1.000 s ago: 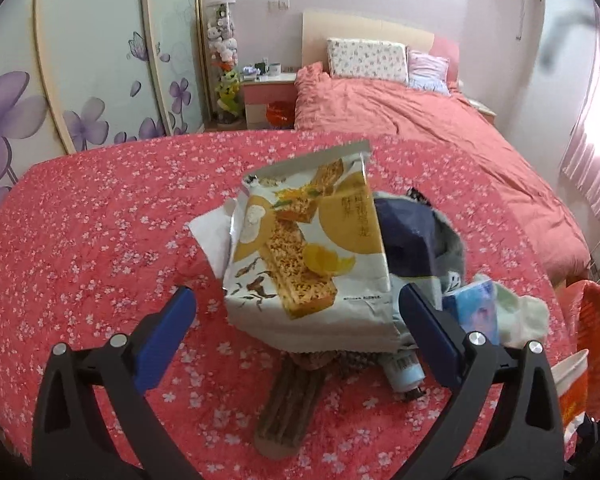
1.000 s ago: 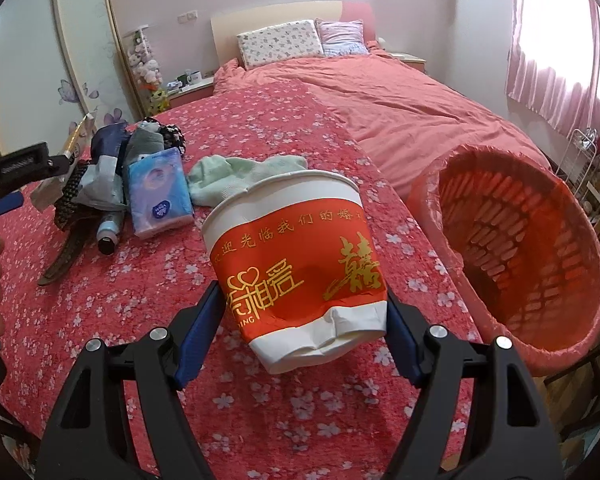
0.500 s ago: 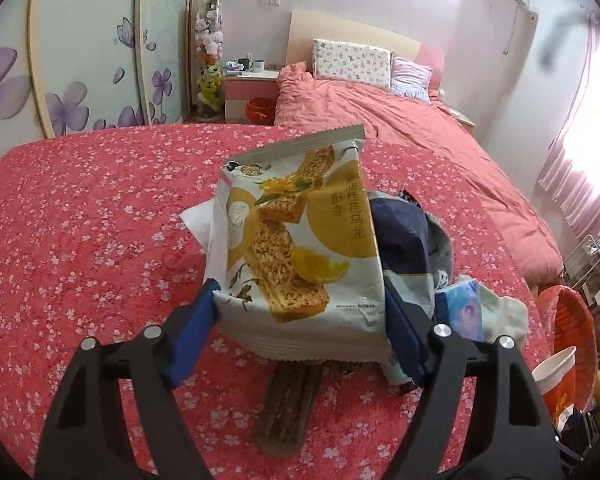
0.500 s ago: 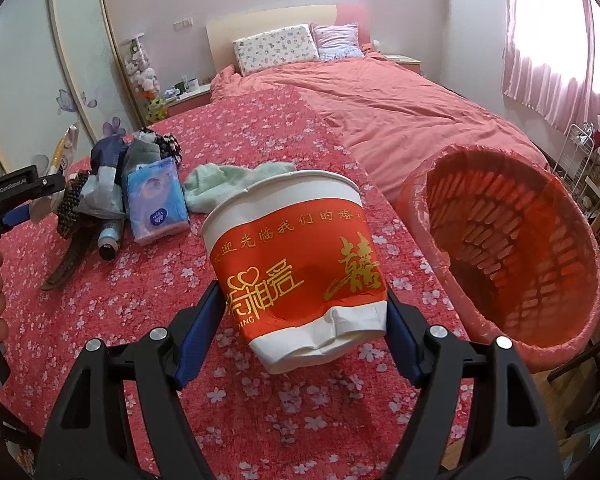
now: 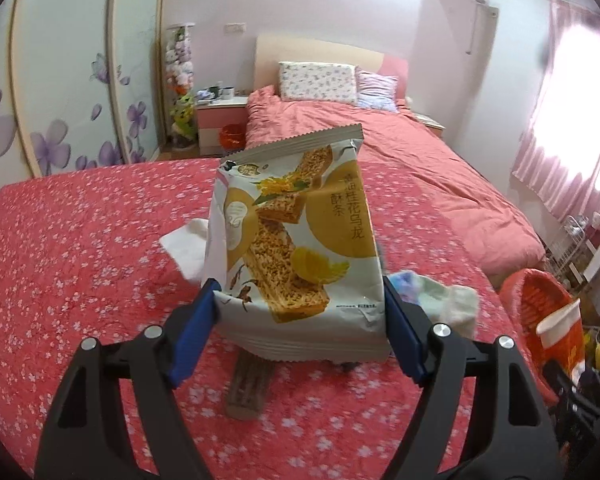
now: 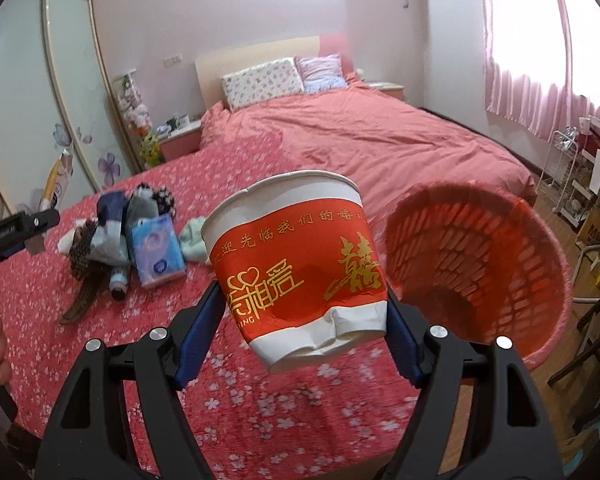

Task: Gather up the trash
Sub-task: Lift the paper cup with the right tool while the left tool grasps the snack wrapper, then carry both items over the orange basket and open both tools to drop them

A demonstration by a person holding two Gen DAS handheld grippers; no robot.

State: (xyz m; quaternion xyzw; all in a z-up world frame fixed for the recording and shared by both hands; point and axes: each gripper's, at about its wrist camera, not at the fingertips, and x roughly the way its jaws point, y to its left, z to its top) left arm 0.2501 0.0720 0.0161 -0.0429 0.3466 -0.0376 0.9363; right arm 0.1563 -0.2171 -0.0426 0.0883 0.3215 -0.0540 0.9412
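My left gripper is shut on a white-and-yellow snack bag and holds it upright above the red floral bedspread. My right gripper is shut on a dented red-and-white paper cup, held above the bed's edge just left of the red plastic trash basket. The basket and the cup also show at the right of the left wrist view. The snack bag's edge and the left gripper show at the far left of the right wrist view.
A pile lies on the bedspread: a blue tissue pack, a pale green cloth, dark clothes, a small bottle and a brown woven strip. A white tissue lies behind the bag. A second bed stands beyond.
My left gripper closed on the snack bag and lifted it off the pile. My right gripper, with the cup, rose and moved toward the basket.
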